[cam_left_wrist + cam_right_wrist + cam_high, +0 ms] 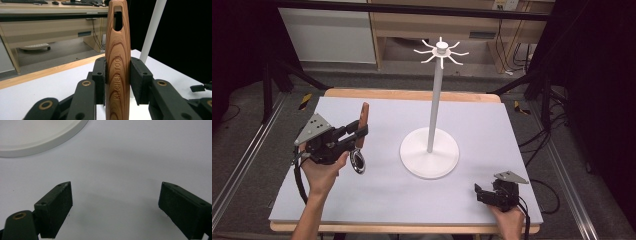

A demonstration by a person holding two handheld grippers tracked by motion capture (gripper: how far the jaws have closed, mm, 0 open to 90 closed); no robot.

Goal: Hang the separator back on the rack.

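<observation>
My left gripper (pixel 360 131) is shut on a kitchen tool held upright above the left side of the table. Its wooden handle (pixel 363 116) points up, and a round metal end (pixel 357 161) hangs below the jaws. In the left gripper view the handle (pixel 117 45), stamped KITCHEN TOOL and with a hanging slot near its top, is clamped between the two pads (pixel 140 80). My right gripper (pixel 478 192) rests low at the front right of the table, open. Bare tabletop lies between its fingers (pixel 56 207).
A white stand rises mid-table from a round base (pixel 429 152), with a thin pole (pixel 435 100) and a ring of hooks (pixel 441 50) on top. The base's rim (pixel 37 137) lies just ahead of the right gripper. The table is covered by a pale mat (pixel 492 125); shelving stands behind it.
</observation>
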